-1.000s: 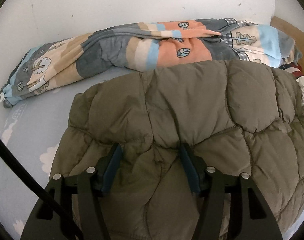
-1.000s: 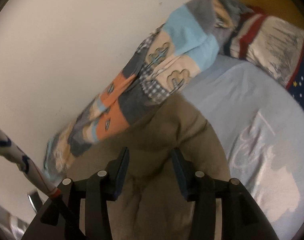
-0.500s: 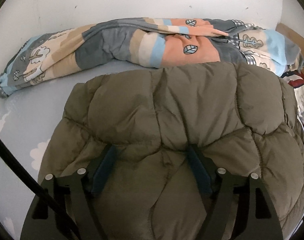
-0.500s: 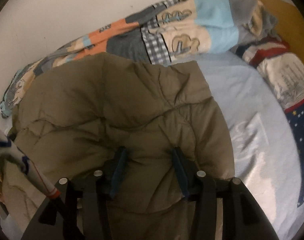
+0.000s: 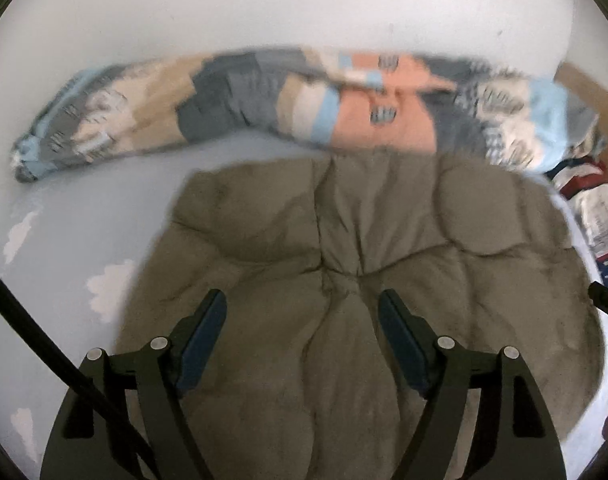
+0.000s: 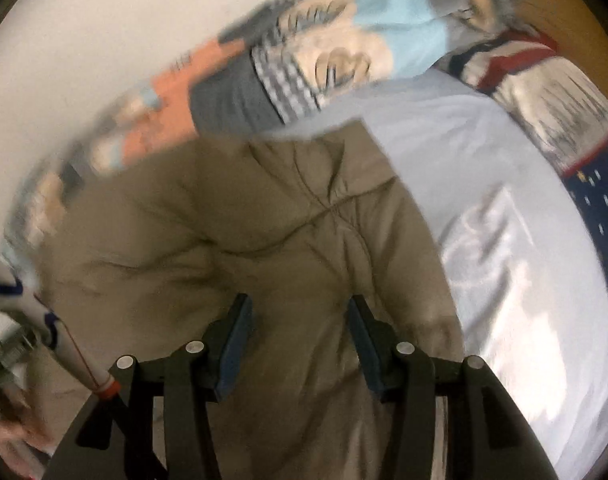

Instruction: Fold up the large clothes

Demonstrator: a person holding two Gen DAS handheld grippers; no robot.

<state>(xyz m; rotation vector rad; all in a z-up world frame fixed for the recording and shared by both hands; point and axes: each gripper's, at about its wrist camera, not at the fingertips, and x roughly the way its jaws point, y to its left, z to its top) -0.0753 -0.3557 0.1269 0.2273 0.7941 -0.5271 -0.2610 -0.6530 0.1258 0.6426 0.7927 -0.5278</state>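
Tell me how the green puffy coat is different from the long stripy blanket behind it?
The puffy coat is one plain olive colour; the stripy blanket has orange, blue, grey and cream patches with little pictures. The coat is spread fairly flat in front, while the blanket is bunched into a long roll along the wall. The coat has stitched puffy squares; the blanket looks thin and crumpled. Both are soft and lie on the pale blue sheet.

Patchwork blanket (image 5: 304,108) bunched along white wall (image 5: 264,4); pale blue cloud-print sheet (image 5: 84,216); striped bedding (image 6: 544,92) w/ starry navy edge.

Both wrist views (close) overlook jacket (image 5: 344,240)
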